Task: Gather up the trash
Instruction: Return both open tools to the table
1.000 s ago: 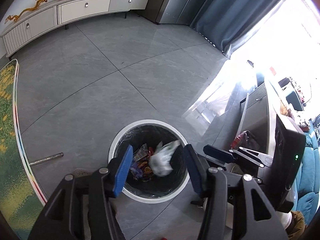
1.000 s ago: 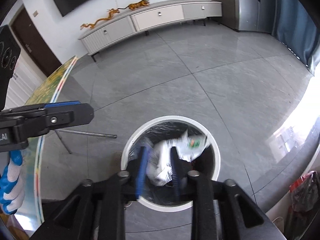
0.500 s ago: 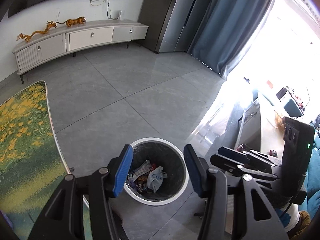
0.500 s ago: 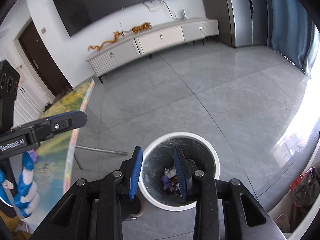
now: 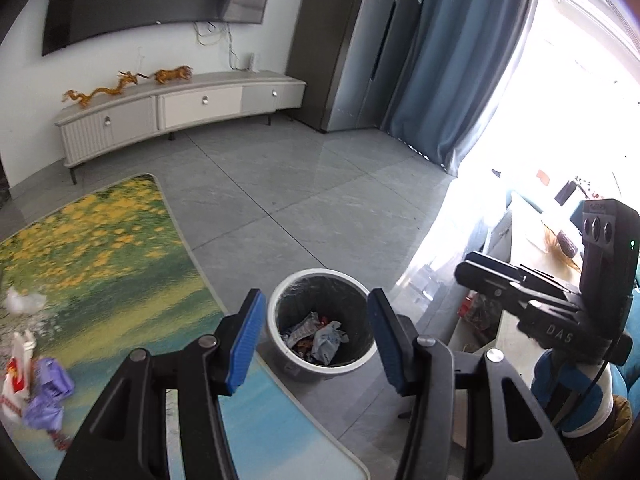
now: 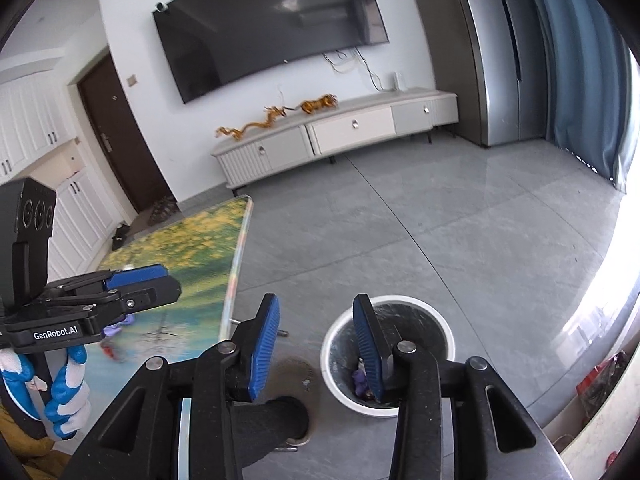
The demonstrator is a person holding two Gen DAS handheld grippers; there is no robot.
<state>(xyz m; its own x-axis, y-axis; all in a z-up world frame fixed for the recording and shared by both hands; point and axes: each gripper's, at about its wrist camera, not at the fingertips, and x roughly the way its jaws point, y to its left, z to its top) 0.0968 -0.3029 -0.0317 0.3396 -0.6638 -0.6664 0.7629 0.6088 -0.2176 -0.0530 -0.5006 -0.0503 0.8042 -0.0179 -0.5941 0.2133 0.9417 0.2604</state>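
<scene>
The left gripper (image 5: 316,340) has its jaws wide and empty; the right gripper (image 6: 316,348) jaws are opening, nothing between them. Beyond the left jaws stands the trash bin (image 5: 320,368) with crumpled wrappers (image 5: 316,334) inside. To the left of those jaws, on the table (image 5: 120,280), remain a purple wrapper (image 5: 48,396) and a white crumpled piece (image 5: 22,302). Such light, soft pieces could slip from a shallow grip, I think.

One bin (image 5: 320,322); one table (image 5: 120,264); two grippers (image 5: 316,344) (image 6: 316,346); one TV (image 6: 272,28)
</scene>
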